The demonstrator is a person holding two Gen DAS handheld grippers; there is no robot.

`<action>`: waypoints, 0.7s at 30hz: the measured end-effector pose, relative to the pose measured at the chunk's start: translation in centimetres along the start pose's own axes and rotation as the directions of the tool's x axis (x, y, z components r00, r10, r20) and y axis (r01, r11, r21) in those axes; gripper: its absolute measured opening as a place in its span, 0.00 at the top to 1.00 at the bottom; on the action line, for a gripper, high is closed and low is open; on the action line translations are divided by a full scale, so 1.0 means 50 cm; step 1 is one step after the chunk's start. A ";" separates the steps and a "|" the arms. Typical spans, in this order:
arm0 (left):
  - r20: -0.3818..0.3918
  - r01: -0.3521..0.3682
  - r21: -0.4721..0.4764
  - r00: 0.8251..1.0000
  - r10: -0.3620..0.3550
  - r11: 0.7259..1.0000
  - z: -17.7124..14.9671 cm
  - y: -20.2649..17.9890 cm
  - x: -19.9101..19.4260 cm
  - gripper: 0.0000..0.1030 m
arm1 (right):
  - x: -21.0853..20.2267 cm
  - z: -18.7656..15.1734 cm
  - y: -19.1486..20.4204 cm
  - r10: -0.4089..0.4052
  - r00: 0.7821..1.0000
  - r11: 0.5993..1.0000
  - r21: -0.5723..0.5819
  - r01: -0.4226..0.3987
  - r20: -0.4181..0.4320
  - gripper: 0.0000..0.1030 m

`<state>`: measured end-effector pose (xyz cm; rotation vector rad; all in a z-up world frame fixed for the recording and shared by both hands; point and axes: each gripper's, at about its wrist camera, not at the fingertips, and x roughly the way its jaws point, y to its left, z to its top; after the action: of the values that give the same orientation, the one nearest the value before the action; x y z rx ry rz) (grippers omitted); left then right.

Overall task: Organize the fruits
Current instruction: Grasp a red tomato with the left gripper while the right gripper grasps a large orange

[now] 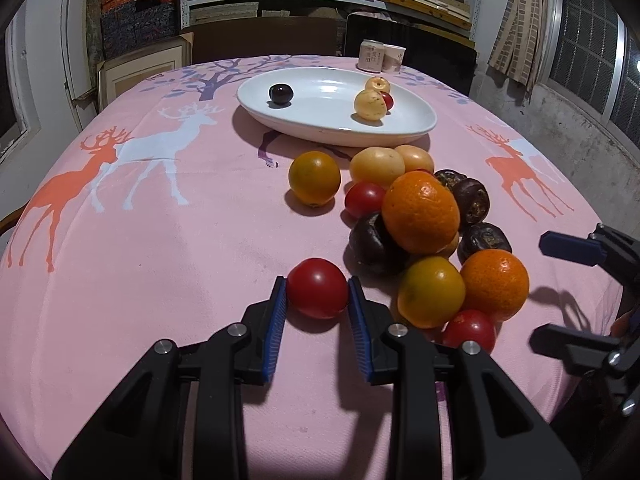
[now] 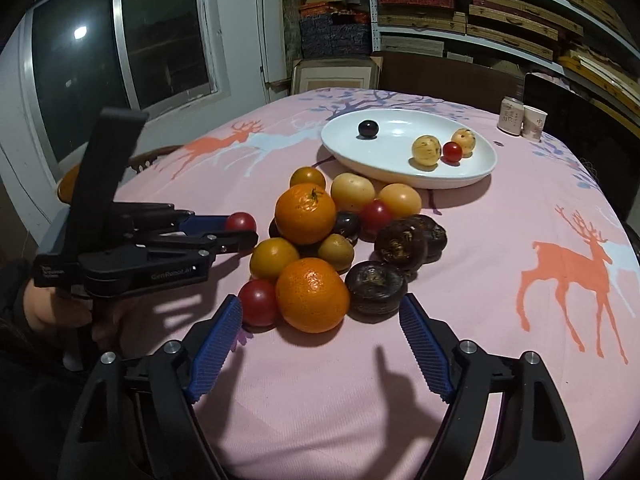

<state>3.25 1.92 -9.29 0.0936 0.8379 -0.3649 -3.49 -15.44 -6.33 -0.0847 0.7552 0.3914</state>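
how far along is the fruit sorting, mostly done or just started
Early on. Done: four pieces lie in the white plate: a dark one, two pale yellow and a small red. In hand: the left tool is shut on a red tomato; the right tool is open, near an orange. Left: the pile on the tablecloth.

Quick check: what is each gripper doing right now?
Left gripper: closed on a red tomato.
Right gripper: open, holding nothing, an orange just ahead of its fingers.

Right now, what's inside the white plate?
The white plate holds four fruits: one dark round fruit, two pale yellow fruits and a small red tomato between them. Nothing looks hidden.
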 end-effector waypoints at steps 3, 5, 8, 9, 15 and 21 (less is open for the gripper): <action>0.005 -0.001 -0.004 1.000 0.001 1.000 -0.002 0.002 -0.001 0.71 | 0.016 0.004 0.004 -0.006 1.000 1.000 0.004 0.006 -0.007 0.25; 0.006 0.000 -0.007 1.000 0.000 1.000 -0.002 0.004 -0.001 0.71 | 0.025 0.007 0.007 -0.009 1.000 1.000 0.006 0.009 -0.011 0.30; 0.006 0.001 -0.012 1.000 -0.001 1.000 -0.003 0.007 -0.001 0.71 | 0.032 0.009 0.007 0.015 1.000 1.000 0.020 -0.015 -0.011 0.35; 0.007 0.001 -0.013 1.000 -0.001 1.000 -0.003 0.008 -0.002 0.71 | 0.033 0.009 0.008 0.019 1.000 1.000 0.019 -0.019 -0.011 0.35; 0.009 0.002 -0.011 1.000 -0.002 1.000 -0.002 0.008 -0.002 0.71 | 0.038 0.014 0.012 0.032 0.999 0.999 0.011 -0.032 -0.017 0.35; 0.005 0.003 -0.010 1.000 -0.003 1.000 -0.003 0.008 -0.002 0.71 | 0.042 0.018 -0.011 0.066 0.998 0.995 0.079 -0.065 -0.007 0.57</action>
<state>3.22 2.34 -9.36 0.0820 0.8353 -0.3636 -1.33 -15.08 -7.16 0.0126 0.7832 0.4231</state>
